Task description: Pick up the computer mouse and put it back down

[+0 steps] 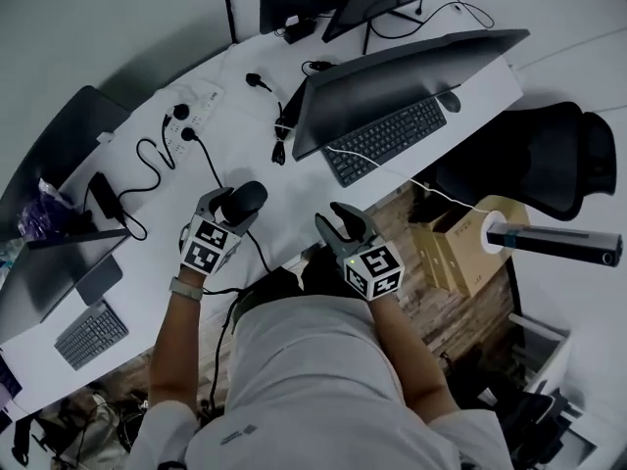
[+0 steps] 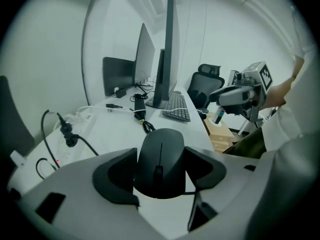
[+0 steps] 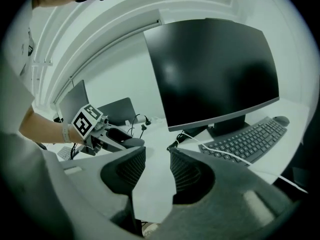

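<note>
Black mouse (image 2: 161,151) wedged between fingers (image 2: 116,176) of left gripper (image 2: 161,160).

The white tabletop (image 1: 284,199) curves across the head view. A black keyboard (image 1: 385,140) lies at 1 o'clock (a monitor (image 1: 411,67) overhangs it), a white power strip (image 1: 188,117) at 11 o'clock, and a smaller keyboard (image 1: 90,334) at 8 o'clock.

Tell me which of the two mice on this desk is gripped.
The black mouse, clamped between the jaws of the left gripper. The other mouse lies untouched at the end of the keyboard under the monitor.
</note>
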{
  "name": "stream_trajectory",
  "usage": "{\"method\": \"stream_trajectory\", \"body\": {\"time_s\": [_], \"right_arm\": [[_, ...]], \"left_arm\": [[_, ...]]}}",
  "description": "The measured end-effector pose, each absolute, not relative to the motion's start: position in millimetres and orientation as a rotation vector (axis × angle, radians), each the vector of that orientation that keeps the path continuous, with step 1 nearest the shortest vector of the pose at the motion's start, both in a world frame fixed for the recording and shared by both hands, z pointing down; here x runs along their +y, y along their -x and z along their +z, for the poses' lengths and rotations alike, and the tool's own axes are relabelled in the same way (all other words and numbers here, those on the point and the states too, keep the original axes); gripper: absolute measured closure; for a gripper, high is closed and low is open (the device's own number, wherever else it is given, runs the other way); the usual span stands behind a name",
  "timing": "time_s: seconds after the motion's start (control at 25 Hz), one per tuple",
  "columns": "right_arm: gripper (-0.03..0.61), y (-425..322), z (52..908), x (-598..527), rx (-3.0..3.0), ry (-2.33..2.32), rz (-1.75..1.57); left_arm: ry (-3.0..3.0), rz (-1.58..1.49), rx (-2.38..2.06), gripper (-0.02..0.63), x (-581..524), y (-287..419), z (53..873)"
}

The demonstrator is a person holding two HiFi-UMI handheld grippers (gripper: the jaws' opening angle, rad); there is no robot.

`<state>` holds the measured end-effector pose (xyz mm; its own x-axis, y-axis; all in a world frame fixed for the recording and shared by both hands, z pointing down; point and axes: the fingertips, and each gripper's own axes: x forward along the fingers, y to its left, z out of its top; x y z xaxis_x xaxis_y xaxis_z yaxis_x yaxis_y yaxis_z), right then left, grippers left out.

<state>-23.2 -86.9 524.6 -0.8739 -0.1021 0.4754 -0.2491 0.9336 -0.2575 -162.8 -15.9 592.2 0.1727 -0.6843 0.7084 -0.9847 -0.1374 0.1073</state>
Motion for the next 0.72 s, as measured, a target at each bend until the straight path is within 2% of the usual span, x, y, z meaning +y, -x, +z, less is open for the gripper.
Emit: {"method": "stream_trajectory", "body": {"time_s": [0.72], "right_arm": [[0.423, 123, 504, -3, -2.696, 0.115, 0.354]], "left_arm": [[-1.714, 0.37, -2.054, 0.328, 100, 220, 485]]}}
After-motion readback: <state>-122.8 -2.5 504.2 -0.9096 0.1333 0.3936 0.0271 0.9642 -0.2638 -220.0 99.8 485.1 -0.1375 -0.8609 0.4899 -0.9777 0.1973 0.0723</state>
